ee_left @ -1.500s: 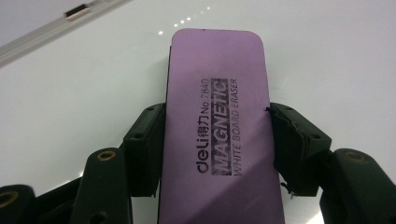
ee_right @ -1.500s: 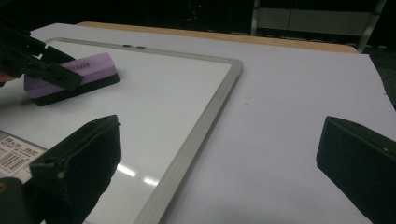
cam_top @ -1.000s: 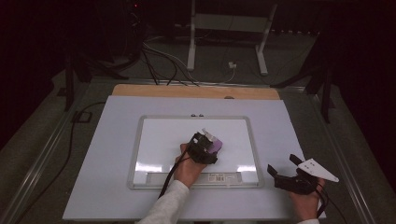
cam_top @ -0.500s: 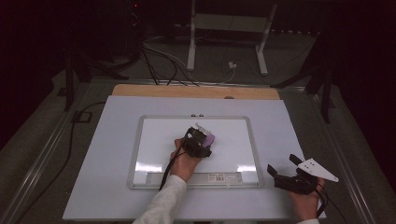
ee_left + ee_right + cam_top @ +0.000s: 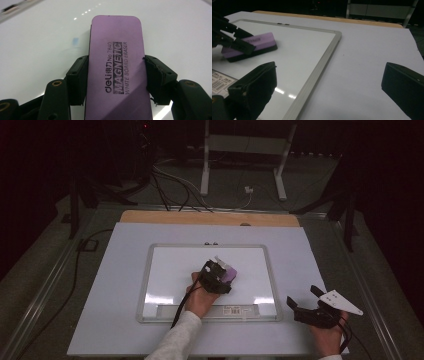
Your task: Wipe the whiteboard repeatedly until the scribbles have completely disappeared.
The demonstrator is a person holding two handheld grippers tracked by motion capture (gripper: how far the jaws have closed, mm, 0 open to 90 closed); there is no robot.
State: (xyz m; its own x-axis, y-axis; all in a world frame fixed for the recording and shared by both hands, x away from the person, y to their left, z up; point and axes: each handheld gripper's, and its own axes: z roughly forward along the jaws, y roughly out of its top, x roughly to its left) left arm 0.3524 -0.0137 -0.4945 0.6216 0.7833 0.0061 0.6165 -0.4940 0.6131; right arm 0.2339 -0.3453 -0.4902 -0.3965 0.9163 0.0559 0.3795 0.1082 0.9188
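i see purple eraser (image 5: 117, 72), "magnetic white board eraser" print, clamped in left tongs (image 5: 116, 80); felt underside hidden. right tongs (image 5: 329, 82) wide.

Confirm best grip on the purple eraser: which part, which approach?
Across the long sides at mid-length, coming in along its length from the near end. The purple eraser lies flat on the whiteboard, narrow enough to span; the left gripper is clamped that way.
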